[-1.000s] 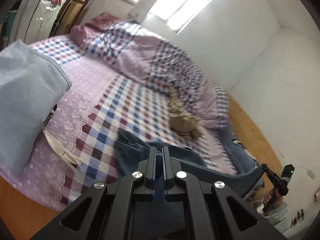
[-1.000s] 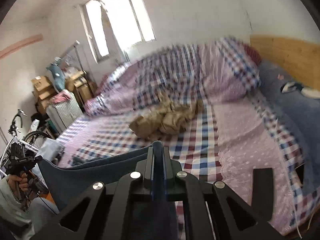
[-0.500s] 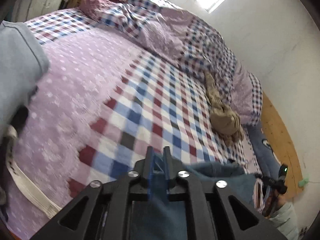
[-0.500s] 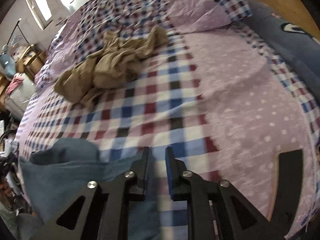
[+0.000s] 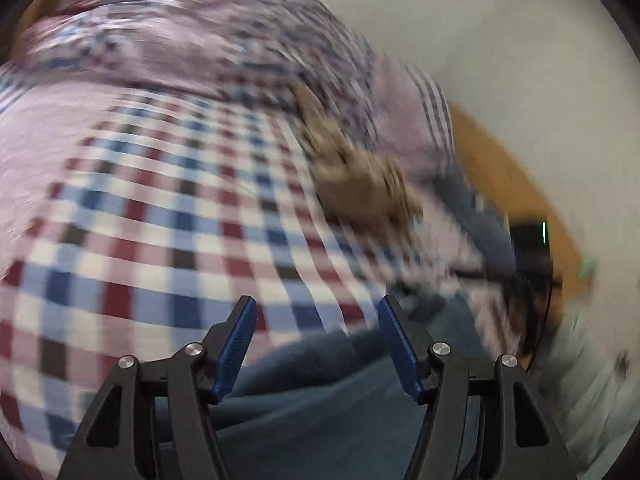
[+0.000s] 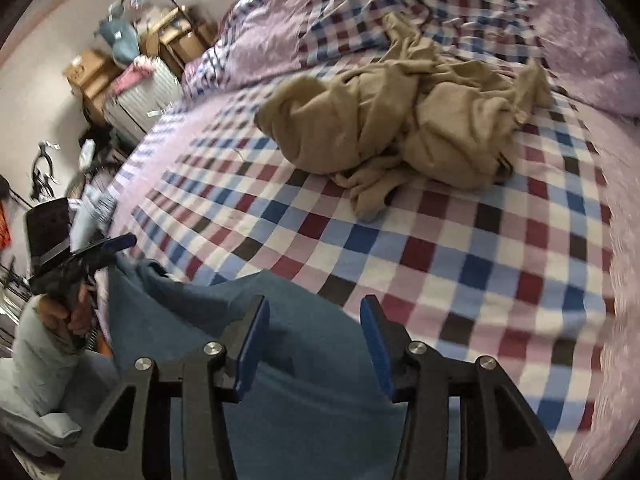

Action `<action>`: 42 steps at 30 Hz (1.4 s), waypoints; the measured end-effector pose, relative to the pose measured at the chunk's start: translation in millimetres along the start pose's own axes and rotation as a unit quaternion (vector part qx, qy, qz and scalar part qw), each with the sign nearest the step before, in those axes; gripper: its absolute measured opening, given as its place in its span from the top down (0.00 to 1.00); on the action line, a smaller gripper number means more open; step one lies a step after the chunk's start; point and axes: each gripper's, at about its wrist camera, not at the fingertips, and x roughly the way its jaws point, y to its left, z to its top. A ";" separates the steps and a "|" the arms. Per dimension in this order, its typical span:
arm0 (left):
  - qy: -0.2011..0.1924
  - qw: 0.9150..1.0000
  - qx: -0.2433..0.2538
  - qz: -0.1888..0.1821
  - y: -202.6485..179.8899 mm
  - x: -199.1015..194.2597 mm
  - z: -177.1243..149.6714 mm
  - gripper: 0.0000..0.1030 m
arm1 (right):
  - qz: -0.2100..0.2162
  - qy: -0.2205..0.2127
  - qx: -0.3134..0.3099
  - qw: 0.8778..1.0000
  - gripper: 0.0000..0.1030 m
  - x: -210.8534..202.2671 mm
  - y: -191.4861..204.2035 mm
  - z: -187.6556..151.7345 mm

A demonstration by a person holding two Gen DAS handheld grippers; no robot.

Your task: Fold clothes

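Now both pairs of tongs stood apart, where a second earlier each was clenched on an edge of the blue garment [image 6: 304,396] and held it up off the bed [image 6: 460,240]. Left tongs [image 5: 313,322]: jaws opening, blue pads clear of the cloth, nothing pressed between them. Right tongs [image 6: 315,322]: jaws opening too, released, pads not touching the fabric. Both views had tipped downward since the earlier frames; window and wall were gone from the right view, and the checked bedspread filled most of it.

The blue garment lay on the near edge of the bed, spread low across the checked part of the cover. In the left wrist view the garment [image 5: 332,412] sat directly under and behind the tongs, its rumpled upper edge just below the fingertips. In the right wrist view it passed beneath the gap between the fingers and ran off to the left side, toward the person's hand [image 6: 66,312] gripping the other tool.

A crumpled tan garment [image 6: 400,120] lay farther up the bed, well apart from the blue one, toward the bunched quilt [image 6: 400,4]. The left view was heavily motion-blurred.
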 end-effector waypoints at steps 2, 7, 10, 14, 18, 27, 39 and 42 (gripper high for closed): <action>0.021 0.999 0.025 0.016 -9.1 13.5 -7.0 0.35 | 0.000 -0.004 -0.007 1.000 0.51 5.6 6.1 4.4; 0.053 0.995 0.075 0.045 -25.5 34.3 -26.0 0.73 | 0.033 -0.025 -0.023 0.999 0.51 5.0 32.2 13.5; 0.060 0.992 0.099 0.042 -31.9 32.7 -39.0 0.74 | 0.054 -0.018 -0.043 0.997 0.50 12.0 56.4 22.2; 0.066 0.990 0.119 0.042 -40.1 26.9 -55.3 0.74 | 0.076 0.007 -0.080 0.994 0.50 34.5 91.0 33.1; 0.064 0.989 0.128 0.032 -42.1 18.4 -66.2 0.74 | 0.093 0.055 -0.112 0.988 0.50 73.4 120.5 35.9; -0.019 0.996 0.090 0.009 -8.7 -43.5 -54.3 0.68 | 0.133 0.137 -0.163 0.968 0.50 124.9 162.7 16.6; -0.023 0.994 -0.103 0.020 106.1 -68.1 -45.5 0.59 | 0.093 0.121 -0.257 0.954 0.95 111.5 205.6 -6.2; -0.023 0.995 -0.097 -0.010 103.5 -65.6 -45.1 0.80 | 0.002 0.027 -0.297 0.954 0.96 85.3 217.5 -1.2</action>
